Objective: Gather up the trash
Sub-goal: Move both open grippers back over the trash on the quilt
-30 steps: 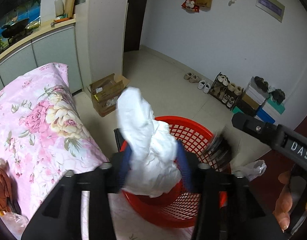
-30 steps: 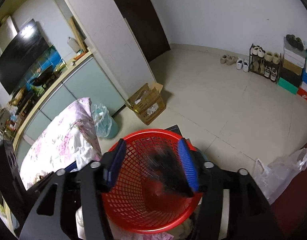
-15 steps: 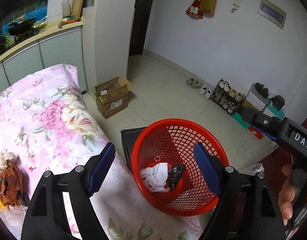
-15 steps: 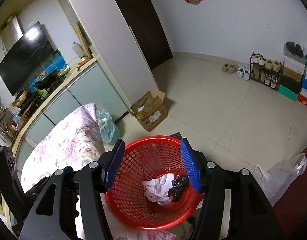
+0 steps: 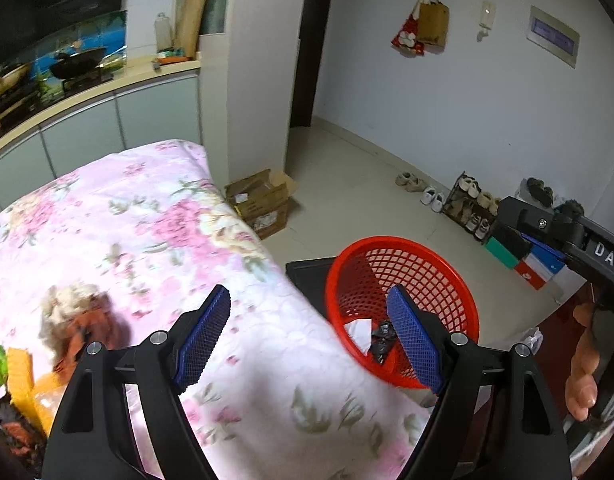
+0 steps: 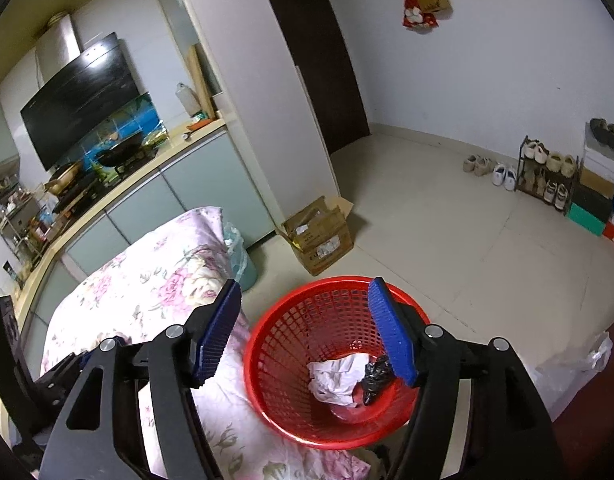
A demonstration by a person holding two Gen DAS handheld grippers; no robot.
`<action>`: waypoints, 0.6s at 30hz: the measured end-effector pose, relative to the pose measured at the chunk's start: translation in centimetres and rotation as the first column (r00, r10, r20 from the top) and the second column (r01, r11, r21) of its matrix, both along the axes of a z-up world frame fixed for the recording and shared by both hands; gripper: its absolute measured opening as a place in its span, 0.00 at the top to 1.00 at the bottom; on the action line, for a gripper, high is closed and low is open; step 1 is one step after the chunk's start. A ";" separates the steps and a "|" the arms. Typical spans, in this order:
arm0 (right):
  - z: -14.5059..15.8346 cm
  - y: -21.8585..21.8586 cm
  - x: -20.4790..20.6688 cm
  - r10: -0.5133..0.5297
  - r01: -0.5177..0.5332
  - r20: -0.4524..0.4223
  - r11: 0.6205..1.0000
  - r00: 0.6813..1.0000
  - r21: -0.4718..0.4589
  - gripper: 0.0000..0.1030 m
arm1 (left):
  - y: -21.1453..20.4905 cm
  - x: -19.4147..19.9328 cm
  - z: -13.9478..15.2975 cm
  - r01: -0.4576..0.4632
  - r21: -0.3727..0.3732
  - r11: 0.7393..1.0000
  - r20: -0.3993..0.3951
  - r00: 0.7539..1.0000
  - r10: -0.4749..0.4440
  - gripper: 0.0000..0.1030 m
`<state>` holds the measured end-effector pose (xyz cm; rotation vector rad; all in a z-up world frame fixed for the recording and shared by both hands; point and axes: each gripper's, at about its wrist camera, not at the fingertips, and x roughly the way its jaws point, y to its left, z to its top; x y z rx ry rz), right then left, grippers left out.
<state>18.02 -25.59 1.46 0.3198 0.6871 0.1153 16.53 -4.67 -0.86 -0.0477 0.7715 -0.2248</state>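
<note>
Red basket (image 6: 291,364) now holding white paper (image 6: 337,378) and black scrap (image 6: 375,378); you are swinging both emptied, wide-open grippers (image 5: 309,338) (image 6: 305,334) leftward.

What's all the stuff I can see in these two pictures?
basket: one, red mesh, on floor beside bed
crumpled paper: one, white, inside basket
crumpled bag: one, black, inside basket
floral cover: one, pink, over bed
scraps: several, brown, orange, green, on cover, blurred
cardboard box: one, brown, open, on floor
shoe rack: one, dark, by wall
plastic bag: one, clear, on floor
left gripper: black, blue jaws open, empty
right gripper: same, open, empty
</note>
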 end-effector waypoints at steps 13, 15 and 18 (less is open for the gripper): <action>-0.7 5.3 -1.3 0.143 -0.143 -0.003 0.987 0.990 -0.073 0.37 | 9.5 -5.8 1.2 -0.168 0.007 0.986 0.006 0.986 0.168 0.24; -0.8 5.9 -1.6 0.157 -0.157 -0.006 0.984 0.988 -0.077 0.37 | 11.2 -6.7 1.5 -0.199 0.009 0.980 0.008 0.980 0.199 0.24; -0.9 6.9 -2.0 0.183 -0.183 -0.011 0.979 0.983 -0.086 0.37 | 14.0 -8.2 1.7 -0.252 0.017 0.968 0.009 0.968 0.252 0.24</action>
